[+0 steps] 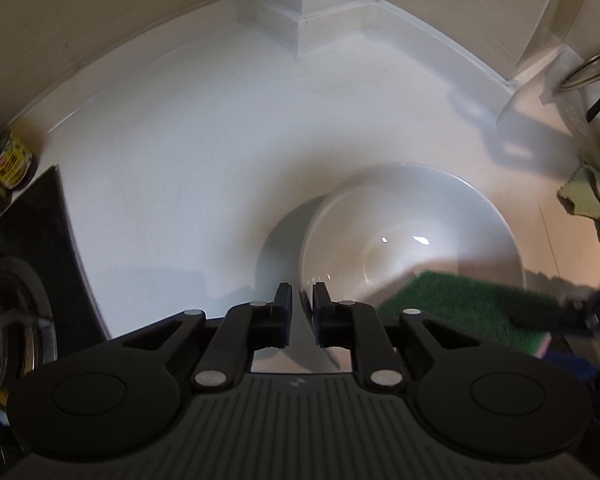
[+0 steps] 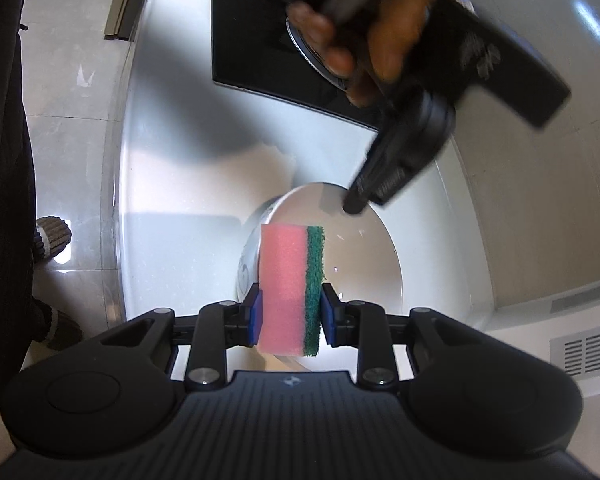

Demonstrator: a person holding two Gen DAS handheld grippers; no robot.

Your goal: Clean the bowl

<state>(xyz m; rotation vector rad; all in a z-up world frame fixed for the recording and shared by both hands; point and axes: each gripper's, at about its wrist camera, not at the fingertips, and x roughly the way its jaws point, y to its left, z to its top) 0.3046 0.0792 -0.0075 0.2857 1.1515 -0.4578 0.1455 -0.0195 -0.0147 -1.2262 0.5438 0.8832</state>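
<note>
My left tongs (image 1: 302, 294) straddle the near rim of the white bowl (image 1: 412, 232) on the worktop (image 1: 187, 184); whether the pads press it I cannot tell. My right tongs (image 2: 289, 304) are clenched on the pink-and-green sponge (image 2: 289, 280), held over the bowl just ahead of them.
</note>
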